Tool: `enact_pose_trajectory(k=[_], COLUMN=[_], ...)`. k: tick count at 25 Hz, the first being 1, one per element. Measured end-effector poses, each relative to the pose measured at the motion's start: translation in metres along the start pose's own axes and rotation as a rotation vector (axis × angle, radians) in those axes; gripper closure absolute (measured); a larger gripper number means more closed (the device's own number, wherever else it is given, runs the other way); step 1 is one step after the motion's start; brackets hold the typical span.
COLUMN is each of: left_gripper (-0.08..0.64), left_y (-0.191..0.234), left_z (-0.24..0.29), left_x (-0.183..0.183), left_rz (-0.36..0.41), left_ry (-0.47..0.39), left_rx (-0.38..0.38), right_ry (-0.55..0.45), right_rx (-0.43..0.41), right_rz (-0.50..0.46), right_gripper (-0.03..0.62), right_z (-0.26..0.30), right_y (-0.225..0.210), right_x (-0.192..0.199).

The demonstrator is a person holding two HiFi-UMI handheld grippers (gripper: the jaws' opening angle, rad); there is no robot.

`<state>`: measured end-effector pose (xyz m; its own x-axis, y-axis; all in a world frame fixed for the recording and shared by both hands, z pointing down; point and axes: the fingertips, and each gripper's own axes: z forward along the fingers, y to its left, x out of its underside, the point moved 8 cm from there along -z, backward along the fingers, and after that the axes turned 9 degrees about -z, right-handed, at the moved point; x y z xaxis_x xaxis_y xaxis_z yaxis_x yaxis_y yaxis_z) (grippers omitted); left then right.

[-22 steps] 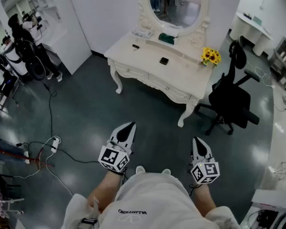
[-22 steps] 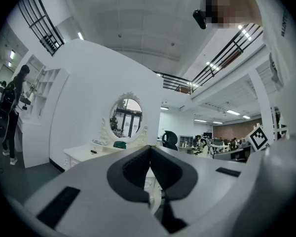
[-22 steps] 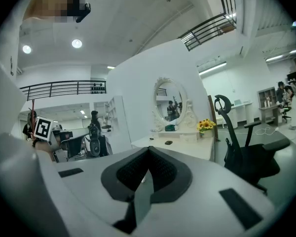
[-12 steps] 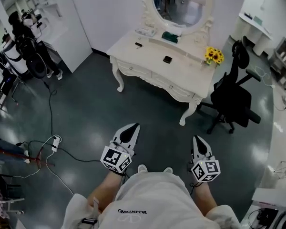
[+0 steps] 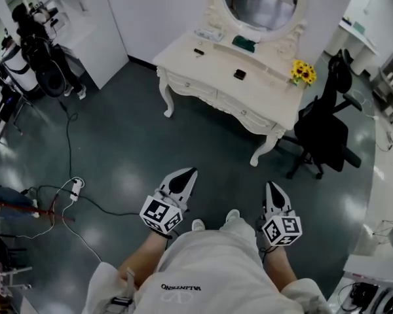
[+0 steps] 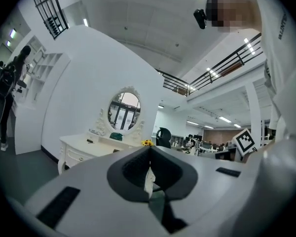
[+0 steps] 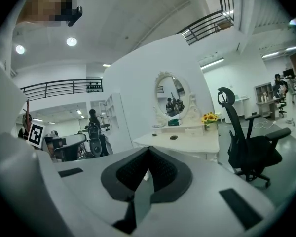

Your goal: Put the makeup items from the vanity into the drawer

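The cream vanity (image 5: 223, 77) with an oval mirror stands far ahead across the dark floor. On its top lie a small black case (image 5: 240, 74), a small dark item (image 5: 198, 52), a green item (image 5: 243, 42) and a pale tray (image 5: 213, 34). Its front drawers (image 5: 239, 110) are closed. My left gripper (image 5: 188, 173) and right gripper (image 5: 272, 186) are held low in front of me, both shut and holding nothing. The vanity (image 6: 89, 144) sits small at the left in the left gripper view. In the right gripper view the vanity (image 7: 187, 138) is ahead of the jaws.
A black office chair (image 5: 324, 133) stands at the vanity's right end, beside a pot of sunflowers (image 5: 304, 74). Cables and a power strip (image 5: 75, 187) lie on the floor at the left. A person with equipment (image 5: 33, 38) stands at the back left.
The vanity has shifted up and right in the head view as I step forward, and one shoe now shows further ahead. Both grippers keep their place and stay shut.
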<state>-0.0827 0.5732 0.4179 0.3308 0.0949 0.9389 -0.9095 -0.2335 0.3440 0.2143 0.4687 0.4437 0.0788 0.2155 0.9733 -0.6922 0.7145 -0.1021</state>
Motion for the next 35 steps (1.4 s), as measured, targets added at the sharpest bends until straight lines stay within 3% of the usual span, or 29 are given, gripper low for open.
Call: enact_pose_trajectory(k=[7,13,25,35], left_gripper=[0.561,0.560,0.560,0.560], left_y=[0.014,0.030,0.066,0.074], left_z=[0.027,0.080,0.243,0.343], left_x=[-0.002,-0.011,-0.037,-0.039], left_rz=[-0.019,0.004,0.044,0.068], left_ry=[-0.014,-0.021,-0.018,0.000], left_rx=[0.021,0.041,0.023,-0.035], right_ry=[0.004,-0.016,-0.036,-0.028], right_rx=[-0.012,-0.051,-0.168,-0.224], right_rz=[-0.029,-0.026,-0.077,-0.077], right_gripper=[0.583,0.583,0.583,0.583], right_z=[0.033,0.087,0.219,0.281], right_y=[-0.013,-0.039,-0.139,-0.217], right_x=[-0.008,-0.021,-0.062,-0.084])
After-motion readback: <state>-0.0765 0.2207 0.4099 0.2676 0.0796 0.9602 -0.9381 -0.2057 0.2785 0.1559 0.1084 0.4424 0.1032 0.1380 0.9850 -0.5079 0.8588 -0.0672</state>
